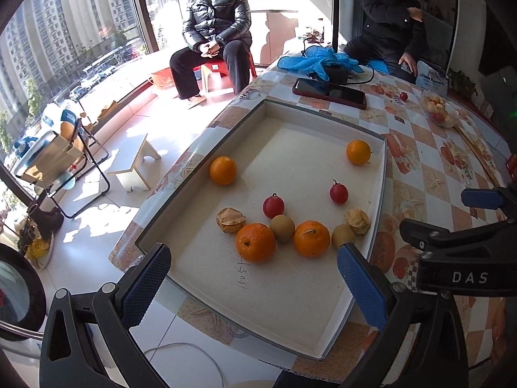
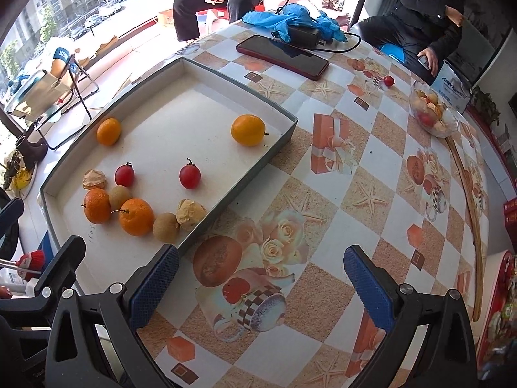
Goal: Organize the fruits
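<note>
A shallow white tray (image 1: 290, 317) (image 2: 245, 95) lies on the patterned table and holds several fruits. Two oranges (image 1: 255, 242) (image 2: 135, 216), two brown kiwis (image 1: 282, 228) (image 2: 165, 228) and two papery husk fruits (image 1: 230, 220) (image 2: 190, 213) cluster near its front. Two small red fruits (image 1: 338, 193) (image 2: 190, 176) sit mid-tray. Two more oranges (image 1: 358, 152) (image 2: 248, 130) lie toward the back. My left gripper (image 1: 253, 283) hovers open over the tray's front, holding nothing. My right gripper (image 2: 261, 287) stands open over bare tablecloth right of the tray.
A glass bowl of fruit (image 2: 433, 113) and a lone red fruit (image 2: 388, 80) sit at the table's far right. A phone (image 2: 281, 56), charger and blue gloves (image 2: 290, 19) lie behind the tray. Two people sit beyond the table. A stool (image 1: 135, 165) stands on the floor left.
</note>
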Motion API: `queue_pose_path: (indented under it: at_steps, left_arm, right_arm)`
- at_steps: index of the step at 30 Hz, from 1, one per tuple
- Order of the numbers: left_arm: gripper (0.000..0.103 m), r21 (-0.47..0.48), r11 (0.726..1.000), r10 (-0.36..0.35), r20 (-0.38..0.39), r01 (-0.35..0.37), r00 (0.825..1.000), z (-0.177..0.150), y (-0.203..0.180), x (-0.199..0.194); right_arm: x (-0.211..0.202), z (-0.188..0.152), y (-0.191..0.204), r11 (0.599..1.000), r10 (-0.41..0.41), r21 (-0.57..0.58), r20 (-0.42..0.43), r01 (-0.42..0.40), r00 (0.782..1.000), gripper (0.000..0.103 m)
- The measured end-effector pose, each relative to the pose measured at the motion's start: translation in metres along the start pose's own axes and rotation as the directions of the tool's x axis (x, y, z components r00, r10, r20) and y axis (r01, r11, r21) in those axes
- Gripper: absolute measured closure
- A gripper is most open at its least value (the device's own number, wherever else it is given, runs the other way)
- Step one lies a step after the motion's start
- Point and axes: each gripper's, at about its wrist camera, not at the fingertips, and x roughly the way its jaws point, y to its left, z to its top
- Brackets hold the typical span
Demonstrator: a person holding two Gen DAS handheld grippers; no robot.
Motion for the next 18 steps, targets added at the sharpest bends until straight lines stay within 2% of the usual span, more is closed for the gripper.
queue_pose_path:
  at_steps: [10, 18]
  left_arm:
    - [0.0, 0.026, 0.997, -0.075, -0.098, 0.078, 0.992, -0.009, -0.006, 0.014]
    - [0.0, 0.021, 0.997, -0.072, -0.118, 0.075, 0.99, -0.01, -0.003, 0.021]
  right_arm:
    - [0.001, 0.0, 0.006, 1.0, 0.014, -0.012, -0.004, -0.015, 1.0, 0.0]
    - [0.002, 0.004, 0.022, 0.999, 0.025, -0.04, -0.003, -0.026, 1.0, 0.0]
